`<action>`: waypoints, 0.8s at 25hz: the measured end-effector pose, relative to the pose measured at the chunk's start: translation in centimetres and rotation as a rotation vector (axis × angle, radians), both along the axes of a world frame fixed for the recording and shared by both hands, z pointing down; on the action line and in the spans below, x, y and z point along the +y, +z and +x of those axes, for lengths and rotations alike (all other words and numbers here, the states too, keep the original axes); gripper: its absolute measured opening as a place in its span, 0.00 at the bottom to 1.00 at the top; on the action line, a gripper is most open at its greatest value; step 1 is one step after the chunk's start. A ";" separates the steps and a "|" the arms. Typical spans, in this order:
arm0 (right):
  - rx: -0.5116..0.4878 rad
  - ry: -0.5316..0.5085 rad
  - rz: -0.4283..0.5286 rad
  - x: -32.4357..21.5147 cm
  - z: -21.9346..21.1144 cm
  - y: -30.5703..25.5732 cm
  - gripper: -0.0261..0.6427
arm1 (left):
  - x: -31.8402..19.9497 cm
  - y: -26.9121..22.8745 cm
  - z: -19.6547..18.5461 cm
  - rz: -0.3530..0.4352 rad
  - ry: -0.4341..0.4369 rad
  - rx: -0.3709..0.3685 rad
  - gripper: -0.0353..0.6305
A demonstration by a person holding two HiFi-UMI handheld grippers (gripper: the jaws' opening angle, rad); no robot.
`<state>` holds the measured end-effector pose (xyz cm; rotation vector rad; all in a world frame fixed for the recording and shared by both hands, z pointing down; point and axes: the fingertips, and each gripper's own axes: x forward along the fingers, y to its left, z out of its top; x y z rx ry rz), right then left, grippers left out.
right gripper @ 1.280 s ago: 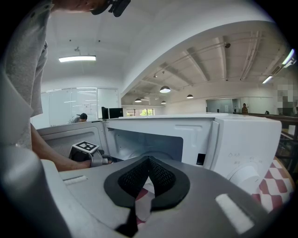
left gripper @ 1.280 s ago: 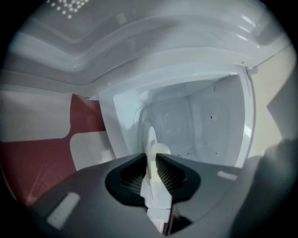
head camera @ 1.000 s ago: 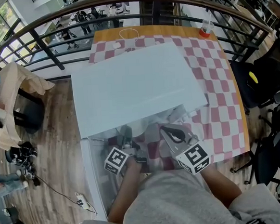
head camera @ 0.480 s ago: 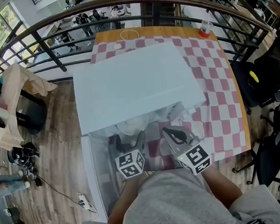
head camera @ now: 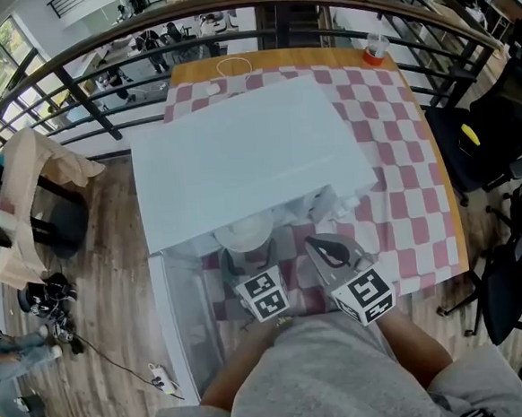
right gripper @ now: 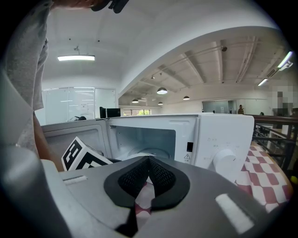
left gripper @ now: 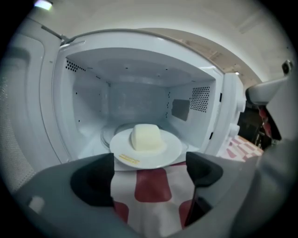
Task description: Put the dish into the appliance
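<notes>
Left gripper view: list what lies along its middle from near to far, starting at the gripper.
left gripper, its jaws just opened wide, only cloth showing between them → checked cloth → white plate → pale food block on it → glass turntable → microwave's back wall

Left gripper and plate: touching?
Cannot tell. Left gripper view: left gripper has just been opening its jaws, clamping nothing, but one pad overlaps the plate rim.

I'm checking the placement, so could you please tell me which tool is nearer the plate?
Left. The left tool, jaws just opened, is right in front of the plate, not touching it; the right tool, shut, sits farther off, to the plate's right.
</notes>
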<state>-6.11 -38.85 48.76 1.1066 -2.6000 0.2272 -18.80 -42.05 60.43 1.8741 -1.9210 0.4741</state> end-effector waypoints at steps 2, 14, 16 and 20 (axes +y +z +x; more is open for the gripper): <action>0.007 0.007 0.000 -0.1 0.4 0.1 0.03 | -0.3 0.6 -0.4 -0.021 -0.027 0.013 0.76; 0.007 0.013 -0.001 -0.7 0.7 0.2 0.03 | -3.4 0.8 -2.0 -0.060 -0.048 -0.048 0.74; 0.006 0.012 -0.002 -0.7 0.6 0.3 0.03 | -3.4 0.8 -2.1 -0.076 -0.041 -0.049 0.74; 0.003 0.015 -0.006 -0.8 0.7 0.4 0.03 | -3.2 0.7 -2.0 -0.104 -0.028 -0.042 0.71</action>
